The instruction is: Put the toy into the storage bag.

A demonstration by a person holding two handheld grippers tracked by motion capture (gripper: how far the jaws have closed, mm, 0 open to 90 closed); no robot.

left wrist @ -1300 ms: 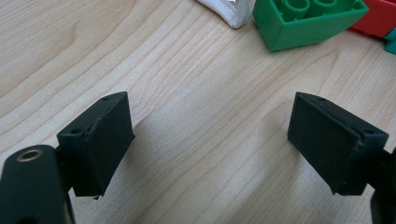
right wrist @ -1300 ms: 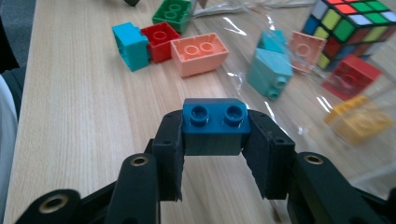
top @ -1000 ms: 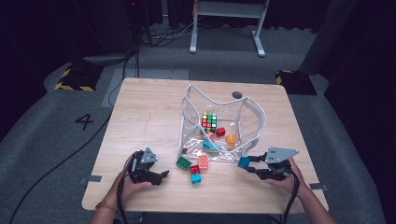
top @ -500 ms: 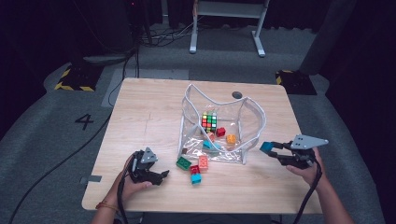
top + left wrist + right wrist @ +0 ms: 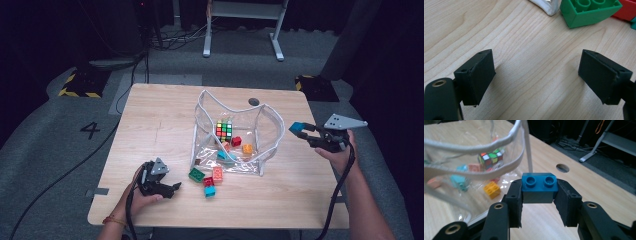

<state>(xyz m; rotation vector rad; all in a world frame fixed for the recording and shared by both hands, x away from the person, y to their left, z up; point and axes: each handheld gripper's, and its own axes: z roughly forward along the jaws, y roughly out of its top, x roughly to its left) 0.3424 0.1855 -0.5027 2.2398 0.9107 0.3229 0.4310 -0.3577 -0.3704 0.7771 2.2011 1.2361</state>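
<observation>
My right gripper (image 5: 303,131) is shut on a blue brick (image 5: 539,187) and holds it in the air just right of the clear plastic bag (image 5: 235,137), near its white rim (image 5: 474,173). Inside the bag lie a colour cube (image 5: 224,130), a red brick (image 5: 236,141), an orange brick (image 5: 247,148) and a teal piece (image 5: 223,155). My left gripper (image 5: 172,187) rests open on the table at the front left, nothing between its jaws. A green brick (image 5: 589,11) lies just ahead of it, also green brick (image 5: 196,174) in the high view.
A red brick (image 5: 218,174) and a teal brick (image 5: 210,190) lie on the wooden table (image 5: 150,120) in front of the bag. A round cable hole (image 5: 254,102) sits near the far edge. Dark floor, cables and a desk frame (image 5: 240,25) lie beyond.
My right gripper has lifted the blue brick from the table's front and carried it right and away, up beside the bag's right rim. The left gripper has stayed put.
</observation>
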